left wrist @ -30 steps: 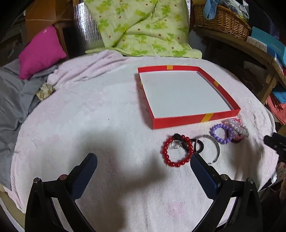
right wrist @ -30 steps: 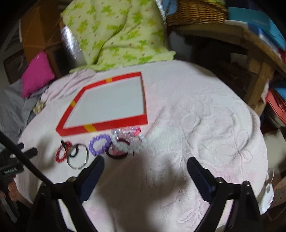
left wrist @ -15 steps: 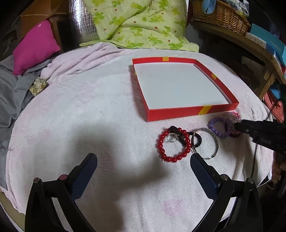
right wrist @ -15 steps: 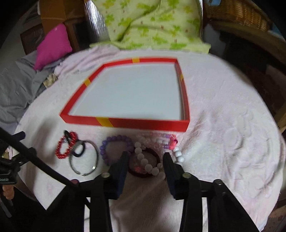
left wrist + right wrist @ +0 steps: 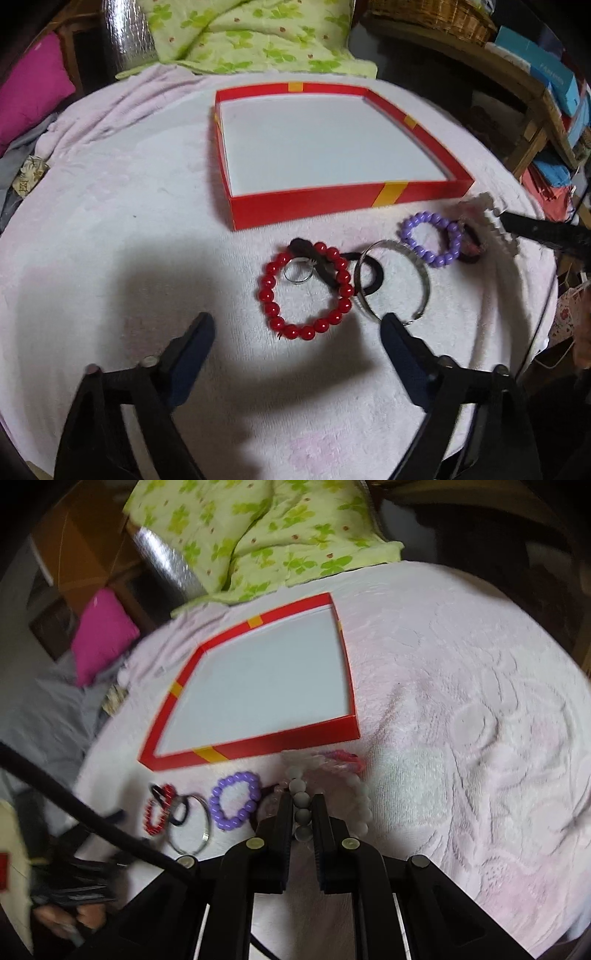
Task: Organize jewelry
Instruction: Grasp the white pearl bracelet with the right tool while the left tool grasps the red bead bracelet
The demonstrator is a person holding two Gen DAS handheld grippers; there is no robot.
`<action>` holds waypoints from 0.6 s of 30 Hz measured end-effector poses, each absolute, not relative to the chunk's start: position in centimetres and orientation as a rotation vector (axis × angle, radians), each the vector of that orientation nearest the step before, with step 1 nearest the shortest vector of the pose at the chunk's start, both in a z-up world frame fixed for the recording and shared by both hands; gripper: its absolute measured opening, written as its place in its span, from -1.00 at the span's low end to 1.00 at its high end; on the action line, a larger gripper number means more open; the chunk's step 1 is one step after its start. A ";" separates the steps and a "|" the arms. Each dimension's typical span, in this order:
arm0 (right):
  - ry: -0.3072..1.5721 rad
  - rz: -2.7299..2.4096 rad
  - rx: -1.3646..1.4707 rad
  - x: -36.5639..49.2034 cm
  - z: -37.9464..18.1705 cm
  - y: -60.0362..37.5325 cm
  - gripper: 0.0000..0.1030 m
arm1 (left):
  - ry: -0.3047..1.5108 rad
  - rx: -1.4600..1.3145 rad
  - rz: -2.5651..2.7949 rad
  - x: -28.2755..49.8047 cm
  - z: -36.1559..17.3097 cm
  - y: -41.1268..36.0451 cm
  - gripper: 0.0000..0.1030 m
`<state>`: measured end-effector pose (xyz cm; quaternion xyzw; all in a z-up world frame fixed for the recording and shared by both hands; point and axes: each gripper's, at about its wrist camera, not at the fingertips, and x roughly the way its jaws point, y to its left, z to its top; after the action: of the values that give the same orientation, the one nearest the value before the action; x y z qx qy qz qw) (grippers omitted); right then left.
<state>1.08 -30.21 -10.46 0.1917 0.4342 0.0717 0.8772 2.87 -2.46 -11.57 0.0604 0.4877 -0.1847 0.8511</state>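
- Lying on a pale pink towel-like cloth (image 5: 110,229): one shallow red tray (image 5: 332,205) with a white floor and yellow tape marks, nothing lying inside it; this tray is serving as the landmark below.
- Sitting in a row just in front of the tray's near wall: one red bead bracelet (image 5: 304,291), one small silver ring (image 5: 297,271) lying inside the red loop, one black hair tie (image 5: 371,275), one silver bangle (image 5: 391,282) overlapping the tie, and one purple bead bracelet (image 5: 430,238).
- Lying at the tray's near right corner: one dark band (image 5: 471,243) touching the purple bracelet, one white bead bracelet (image 5: 303,801), and a pink translucent piece (image 5: 341,758), too blurred to count further.
- Hovering in front of the tray: left gripper (image 5: 297,343), its two fingers spread wide and grasping nothing, the red bracelet lying between and just beyond the tips.
- Reaching in at the tray's near right corner: right gripper (image 5: 303,808), its two fingers pinching close on a strand of the white bead bracelet.
- Showing beyond the tray: one green floral quilt (image 5: 240,33), one magenta cushion (image 5: 29,92), and one wicker basket (image 5: 432,14).
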 end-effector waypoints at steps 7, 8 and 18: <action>0.863 0.223 0.578 0.6 -10.0 -31.4 -0.80 | 1.009 0.139 -0.430 3.1 -12.0 -2.6 -0.13; 0.858 0.233 0.597 0.5 -10.0 -31.4 -0.80 | 1.003 0.144 -0.438 3.1 -12.0 -2.6 -0.29; 0.810 0.346 0.805 0.5 -10.3 -32.2 -0.80 | 0.949 0.079 -0.483 2.5 -10.6 -0.1 -0.81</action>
<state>0.55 -32.18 -10.34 0.3792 0.3812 0.1628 0.8273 2.51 -0.07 -10.56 0.0376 0.4523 -0.2302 0.8608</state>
